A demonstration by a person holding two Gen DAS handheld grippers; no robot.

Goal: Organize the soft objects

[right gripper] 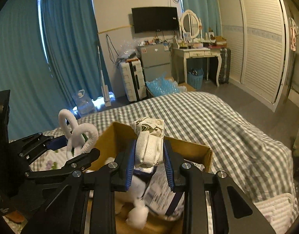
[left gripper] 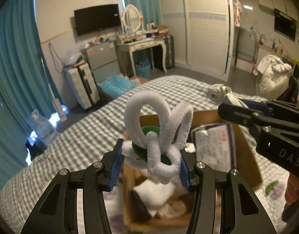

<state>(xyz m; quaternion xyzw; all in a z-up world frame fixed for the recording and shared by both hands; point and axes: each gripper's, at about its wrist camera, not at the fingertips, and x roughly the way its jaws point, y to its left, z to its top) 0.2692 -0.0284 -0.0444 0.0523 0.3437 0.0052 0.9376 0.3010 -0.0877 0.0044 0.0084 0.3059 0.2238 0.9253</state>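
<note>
Left wrist: left gripper (left gripper: 150, 167) fingers clamp a white-and-green chenille flower (left gripper: 159, 136) above the cardboard box (left gripper: 245, 156) on the bed (left gripper: 87, 134).
Right wrist: right gripper (right gripper: 149, 165) fingers pinch a folded white cloth bundle (right gripper: 149, 146) over the box.

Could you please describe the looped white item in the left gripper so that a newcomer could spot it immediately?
Start at the checked bed, then find the open cardboard box lying on it. Above the box, the left gripper is shut on a fuzzy white pipe-cleaner craft twisted into tall loops around a green centre. Unlike the folded white bundle in the right gripper, it is open and wiry.
</note>
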